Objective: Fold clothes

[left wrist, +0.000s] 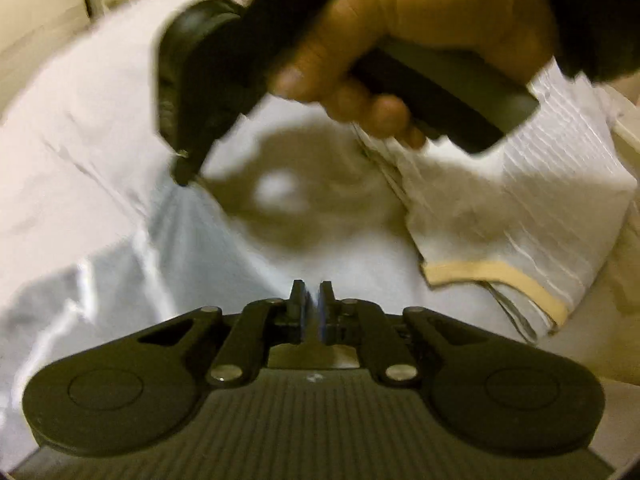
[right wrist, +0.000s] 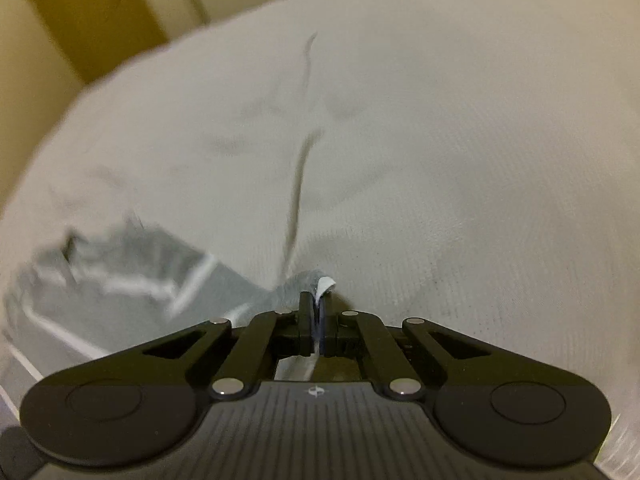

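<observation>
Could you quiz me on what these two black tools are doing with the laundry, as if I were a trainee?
1. True or false: the right tool is pinching a bit of the grey cloth.
2. Which is seen gripping the handle of the other tool in the left wrist view? A) a hand B) a clamp C) a strap
3. Fill in: the folded white garment at the right has a ____-coloured trim.

Key:
1. True; cloth sticks out between its closed fingers.
2. A, the hand.
3. Tan, along the trim. The left tool also looks nearly closed on pale fabric.
</observation>
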Action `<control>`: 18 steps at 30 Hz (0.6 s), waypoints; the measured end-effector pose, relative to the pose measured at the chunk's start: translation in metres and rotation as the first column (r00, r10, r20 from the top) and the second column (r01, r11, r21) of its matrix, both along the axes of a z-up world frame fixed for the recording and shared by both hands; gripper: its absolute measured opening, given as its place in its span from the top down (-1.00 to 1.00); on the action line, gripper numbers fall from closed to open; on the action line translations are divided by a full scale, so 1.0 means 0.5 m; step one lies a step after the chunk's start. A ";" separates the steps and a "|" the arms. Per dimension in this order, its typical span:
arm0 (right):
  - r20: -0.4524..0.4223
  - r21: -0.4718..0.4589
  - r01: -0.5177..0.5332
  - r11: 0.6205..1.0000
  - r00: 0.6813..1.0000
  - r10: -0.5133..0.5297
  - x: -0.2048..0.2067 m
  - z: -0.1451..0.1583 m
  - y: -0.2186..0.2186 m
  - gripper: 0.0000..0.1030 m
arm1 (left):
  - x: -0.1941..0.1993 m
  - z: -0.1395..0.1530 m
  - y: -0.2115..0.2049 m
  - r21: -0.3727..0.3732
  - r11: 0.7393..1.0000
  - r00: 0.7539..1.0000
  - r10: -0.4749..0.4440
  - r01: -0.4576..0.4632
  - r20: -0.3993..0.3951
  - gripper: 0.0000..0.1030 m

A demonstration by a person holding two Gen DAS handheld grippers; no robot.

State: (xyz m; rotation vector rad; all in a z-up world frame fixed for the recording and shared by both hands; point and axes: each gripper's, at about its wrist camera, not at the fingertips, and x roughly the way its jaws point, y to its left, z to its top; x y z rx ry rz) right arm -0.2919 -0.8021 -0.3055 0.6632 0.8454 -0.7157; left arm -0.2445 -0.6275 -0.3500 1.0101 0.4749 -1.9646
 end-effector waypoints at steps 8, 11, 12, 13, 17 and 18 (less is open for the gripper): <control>-0.076 -0.064 0.094 0.994 0.992 -0.098 -0.025 0.012 0.048 0.29 | 0.008 0.036 0.074 0.030 1.000 0.999 0.011 -0.010 -0.049 0.41; -0.037 -0.054 0.127 0.990 0.991 -0.129 -0.047 0.043 0.114 0.13 | 0.056 0.072 0.120 0.048 0.989 0.986 0.141 -0.137 -0.090 0.41; -0.026 -0.044 0.129 0.991 0.991 -0.130 -0.054 0.051 0.139 0.13 | 0.075 0.082 0.139 0.056 0.980 0.977 0.193 -0.189 -0.088 0.41; -0.016 -0.034 0.130 0.991 0.991 -0.131 -0.061 0.060 0.165 0.13 | 0.096 0.092 0.162 0.067 0.968 0.966 0.246 -0.241 -0.082 0.40; -0.004 0.032 0.140 0.990 0.990 -0.139 -0.076 0.083 0.303 0.06 | 0.186 0.123 0.275 0.112 0.904 0.909 0.417 -0.412 -0.023 0.23; -0.005 0.051 0.145 0.988 0.989 -0.145 -0.081 0.089 0.339 0.02 | 0.209 0.128 0.308 0.122 0.887 0.894 0.449 -0.445 0.001 0.21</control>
